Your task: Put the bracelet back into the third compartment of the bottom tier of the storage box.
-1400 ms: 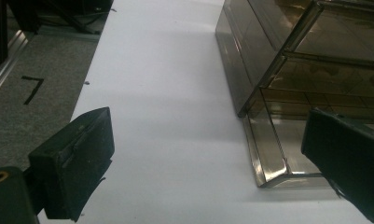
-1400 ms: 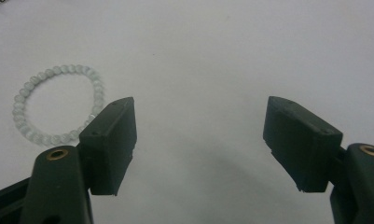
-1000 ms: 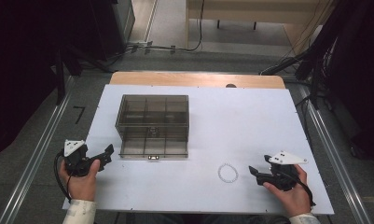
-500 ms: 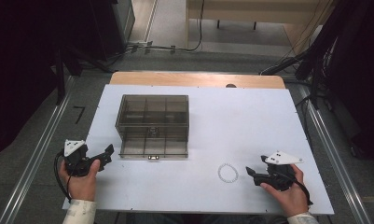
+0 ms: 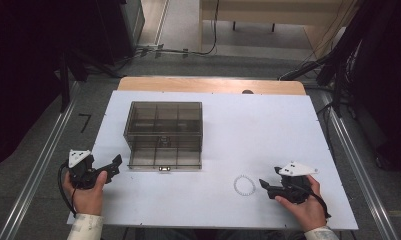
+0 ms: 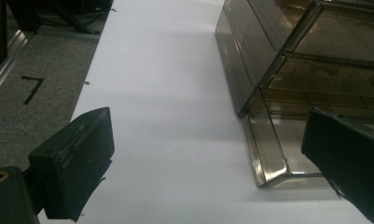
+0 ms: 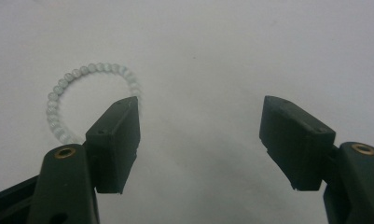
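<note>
The right gripper (image 5: 266,186) rests low on the white table (image 5: 268,130) at about five o'clock with its jaws spread wide and holding nothing, and the white bead bracelet (image 5: 244,185) lies flat just beside its tips, toward nine o'clock from them. In the right gripper view the bracelet (image 7: 82,93) sits at ten o'clock, partly behind the left jaw. The left gripper (image 5: 113,165), at about seven o'clock on the table, also stands wide open and empty, near the front left corner of the smoky compartment box (image 5: 164,134).
</note>
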`<state>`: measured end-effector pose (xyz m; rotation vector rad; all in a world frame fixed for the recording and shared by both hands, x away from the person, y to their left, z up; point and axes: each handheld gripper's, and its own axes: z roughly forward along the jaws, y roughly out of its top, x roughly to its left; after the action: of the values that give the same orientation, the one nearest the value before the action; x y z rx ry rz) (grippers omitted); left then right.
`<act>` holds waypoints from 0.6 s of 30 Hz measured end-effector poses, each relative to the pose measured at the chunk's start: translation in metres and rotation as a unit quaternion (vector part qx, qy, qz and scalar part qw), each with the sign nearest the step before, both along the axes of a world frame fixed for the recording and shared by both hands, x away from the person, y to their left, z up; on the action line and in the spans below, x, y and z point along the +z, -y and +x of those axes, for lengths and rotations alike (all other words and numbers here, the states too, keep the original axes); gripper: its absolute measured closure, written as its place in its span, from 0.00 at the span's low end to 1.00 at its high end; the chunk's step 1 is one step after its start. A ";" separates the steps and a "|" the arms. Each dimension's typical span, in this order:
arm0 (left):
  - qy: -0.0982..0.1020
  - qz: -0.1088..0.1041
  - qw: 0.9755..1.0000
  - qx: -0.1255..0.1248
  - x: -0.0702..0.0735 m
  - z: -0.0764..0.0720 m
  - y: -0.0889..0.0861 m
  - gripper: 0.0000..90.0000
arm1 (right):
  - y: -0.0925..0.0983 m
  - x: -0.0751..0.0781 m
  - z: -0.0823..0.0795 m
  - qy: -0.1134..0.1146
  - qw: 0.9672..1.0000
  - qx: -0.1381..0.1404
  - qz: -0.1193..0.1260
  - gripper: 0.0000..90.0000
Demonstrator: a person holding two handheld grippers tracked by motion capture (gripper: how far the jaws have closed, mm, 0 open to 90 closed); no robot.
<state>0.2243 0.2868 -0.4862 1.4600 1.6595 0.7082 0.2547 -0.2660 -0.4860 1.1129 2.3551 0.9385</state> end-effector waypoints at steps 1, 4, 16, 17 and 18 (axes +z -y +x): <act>0.000 0.000 1.000 0.000 0.000 0.000 0.000 0.03 | -0.001 0.000 0.000 0.000 1.000 0.002 -0.002 0.31; 0.000 0.000 1.000 0.000 0.000 0.000 0.000 0.03 | -0.004 -0.001 0.001 -0.001 1.000 0.005 -0.004 0.31; 0.001 -0.001 1.000 0.001 0.000 0.000 0.000 0.03 | -0.012 -0.003 0.004 -0.003 1.000 0.015 -0.007 0.33; 0.001 -0.001 1.000 0.000 0.000 0.000 0.000 0.03 | -0.013 -0.003 0.004 -0.004 1.000 0.015 -0.007 0.34; 0.001 -0.001 1.000 0.000 0.000 0.000 0.000 0.03 | -0.013 -0.003 0.004 -0.005 1.000 0.015 -0.007 0.34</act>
<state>0.2242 0.2869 -0.4860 1.4567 1.6583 0.7083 0.2585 -0.2527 -0.4892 1.0823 2.3894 0.9278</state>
